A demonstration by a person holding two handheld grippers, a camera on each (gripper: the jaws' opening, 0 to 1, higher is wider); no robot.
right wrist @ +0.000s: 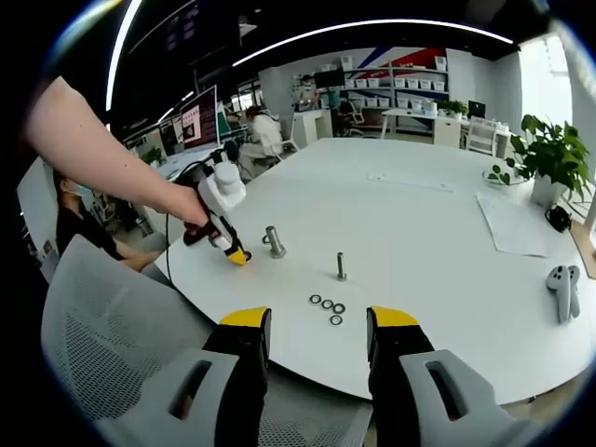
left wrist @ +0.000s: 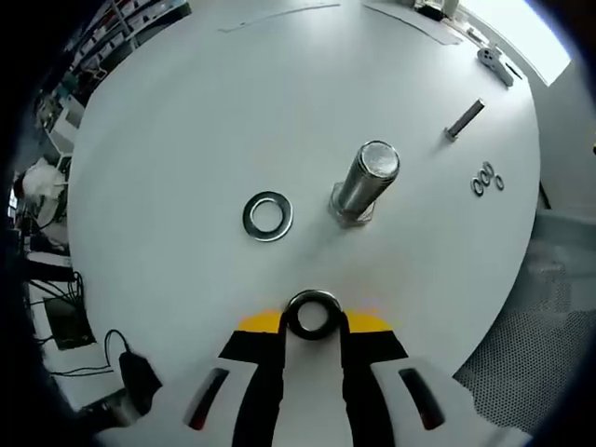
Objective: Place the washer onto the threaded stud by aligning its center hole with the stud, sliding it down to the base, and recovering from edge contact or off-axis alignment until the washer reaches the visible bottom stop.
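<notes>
Now gripping the washer (left wrist: pixel 311 315) edge-on in the left claw (left wrist: pixel 312 321), short of the upright stud (left wrist: pixel 365 182) on the table (left wrist: pixel 186 140), keeping its hole free; holding the right claw (right wrist: pixel 317 326) apart, idle.

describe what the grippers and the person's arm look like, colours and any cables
Both grippers have black jaws with yellow tips on pale grey bodies with dark slots: the left gripper and the right gripper alike. Seen from the right gripper view, the left one carries a white box and trails a black cable. The arm is bare, sleeveless.
</notes>
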